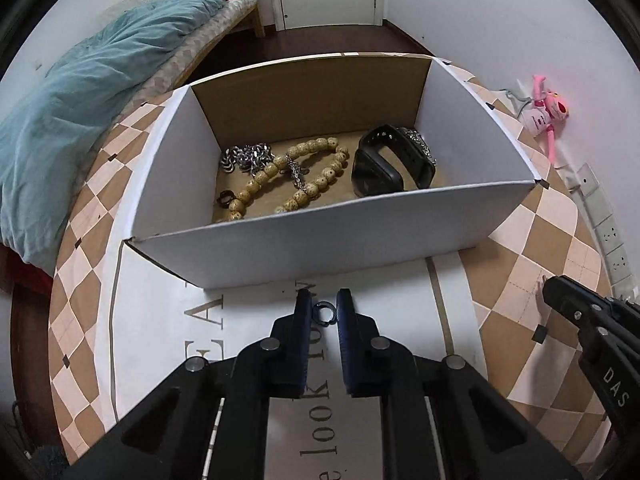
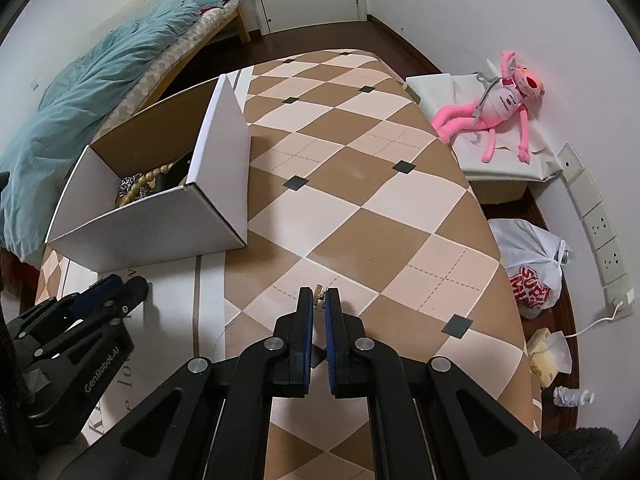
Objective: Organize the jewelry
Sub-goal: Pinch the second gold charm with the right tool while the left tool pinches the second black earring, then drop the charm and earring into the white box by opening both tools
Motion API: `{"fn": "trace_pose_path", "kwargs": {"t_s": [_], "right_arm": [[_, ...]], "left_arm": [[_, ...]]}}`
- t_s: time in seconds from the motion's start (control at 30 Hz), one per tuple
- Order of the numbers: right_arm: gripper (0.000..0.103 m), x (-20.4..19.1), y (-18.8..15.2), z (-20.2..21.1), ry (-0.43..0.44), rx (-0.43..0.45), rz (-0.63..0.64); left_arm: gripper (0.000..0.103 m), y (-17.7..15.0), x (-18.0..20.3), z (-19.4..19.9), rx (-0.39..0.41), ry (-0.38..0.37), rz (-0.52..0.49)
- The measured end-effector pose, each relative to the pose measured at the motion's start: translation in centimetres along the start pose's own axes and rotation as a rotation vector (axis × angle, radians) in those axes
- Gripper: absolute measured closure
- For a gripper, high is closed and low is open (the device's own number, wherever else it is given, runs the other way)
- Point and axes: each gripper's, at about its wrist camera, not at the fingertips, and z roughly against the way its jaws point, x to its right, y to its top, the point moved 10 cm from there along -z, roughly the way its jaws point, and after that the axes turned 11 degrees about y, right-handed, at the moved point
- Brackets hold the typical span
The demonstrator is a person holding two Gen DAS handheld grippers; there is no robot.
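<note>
Grippers first: left gripper (image 1: pixel 323 307) is pinched nearly closed on a small dark ring (image 1: pixel 325 312), held right at the fingertips, and right gripper (image 2: pixel 319 300) is clamped just as tight on a tiny gold piece (image 2: pixel 319 293), maybe an earring or clasp, too small to call. Both point steeply down at the checkered tablecloth (image 2: pixel 360 208), and my guess is each is carrying its bit to the box rather than putting it down. From the left wrist view, the white cardboard box (image 1: pixel 320 248) sits just beyond the fingertips at 12 o'clock, open-topped so stuff can be dropped in; it already holds a wooden bead strand (image 1: pixel 256 188), a silver chain (image 1: pixel 246 156) and a black watch (image 1: pixel 384 168). From the right wrist view, the box is off at 10 o'clock. Writing-wise, "GenRobot.AI" on the left tool, "DAS" on the right, partial lettering like "look" on the white mat (image 1: pixel 168 312), and a pink plush toy (image 2: pixel 496 104) up at 1 o'clock.
</note>
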Motion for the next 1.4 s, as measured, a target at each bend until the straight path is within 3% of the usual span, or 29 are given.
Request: {"fn": "trace_pose_path", "kwargs": {"t_s": [0.17,0.37,0.6,0.8,1.1,1.2,1.27,1.4], "right_arm": [[0.097,-0.5,0.2,0.7,0.013,0.010,0.004],[0.097,-2.9,1.8,3.8,0.080,0.048,0.026],[0.097,-7.5,7.8,6.0,0.197,0.070,0.079],[0.097,-10.5,11.9,1.9,0.218,-0.045,0.131],[0.096,-11.3,12.7,-3.3,0.179,-0.235,0.168],[0.096,-10.9,12.6,-3.4,0.163,-0.237,0.172],[0.096,-10.7,12.9,-3.1,0.164,-0.231,0.161],[0.096,-10.3,13.3,-2.2,0.166,-0.223,0.144]], "left_arm": [[0.093,-0.2,0.1,0.7,0.006,-0.027,0.011],[0.093,0.9,-0.8,4.8,0.032,-0.121,0.059],[0.093,7.1,-3.4,7.2,0.024,-0.208,0.095],[0.093,10.5,-4.5,4.4,-0.045,-0.202,0.080],[0.088,11.6,-5.9,1.8,-0.147,-0.140,0.112],[0.068,11.8,-6.5,1.9,-0.135,-0.101,0.108],[0.043,12.0,-7.0,2.2,-0.127,-0.084,0.116],[0.040,12.2,-7.8,2.6,-0.109,-0.059,0.126]]}}
